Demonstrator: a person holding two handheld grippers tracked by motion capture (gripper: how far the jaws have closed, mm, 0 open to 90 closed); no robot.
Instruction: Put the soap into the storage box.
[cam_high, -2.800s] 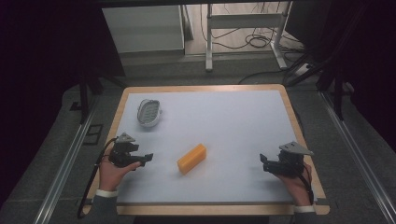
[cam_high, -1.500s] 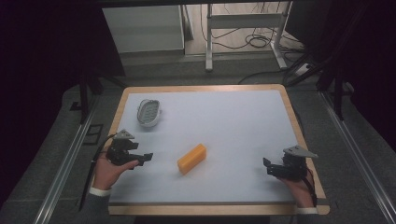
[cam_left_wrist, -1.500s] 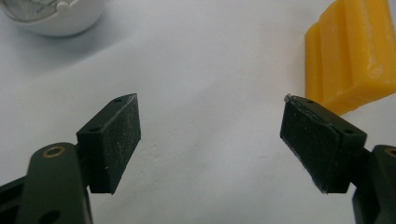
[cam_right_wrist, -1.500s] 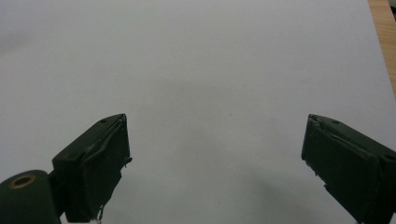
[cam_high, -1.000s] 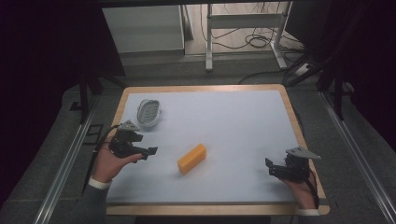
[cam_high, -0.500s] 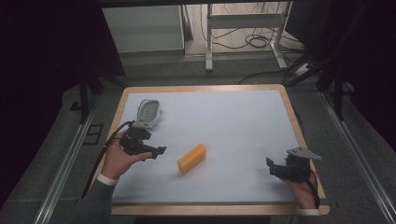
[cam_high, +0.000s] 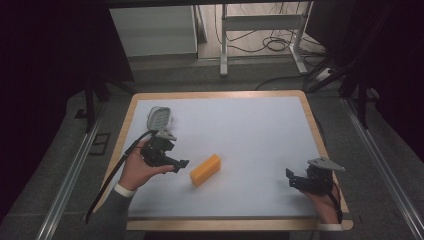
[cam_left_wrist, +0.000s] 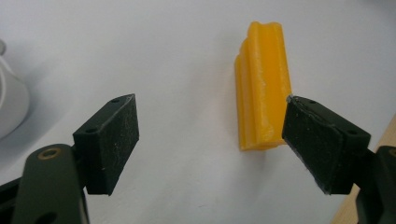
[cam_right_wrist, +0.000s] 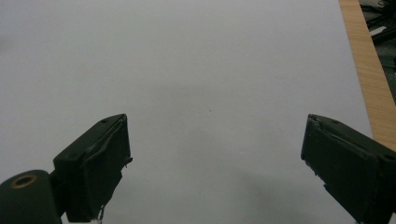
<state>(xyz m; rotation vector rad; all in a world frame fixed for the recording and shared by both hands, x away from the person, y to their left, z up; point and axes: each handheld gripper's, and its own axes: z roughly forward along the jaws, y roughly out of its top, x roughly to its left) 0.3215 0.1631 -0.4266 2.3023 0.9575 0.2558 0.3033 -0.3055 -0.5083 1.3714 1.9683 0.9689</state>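
Left gripper (cam_high: 181, 163) moved up and right across the table toward the yellow block (cam_high: 205, 169), now just beside it.

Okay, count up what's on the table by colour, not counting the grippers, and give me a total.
Orange: 1, the block lying near the middle of the table.
White: 1, the small dish near the far left corner.
Total: 2.
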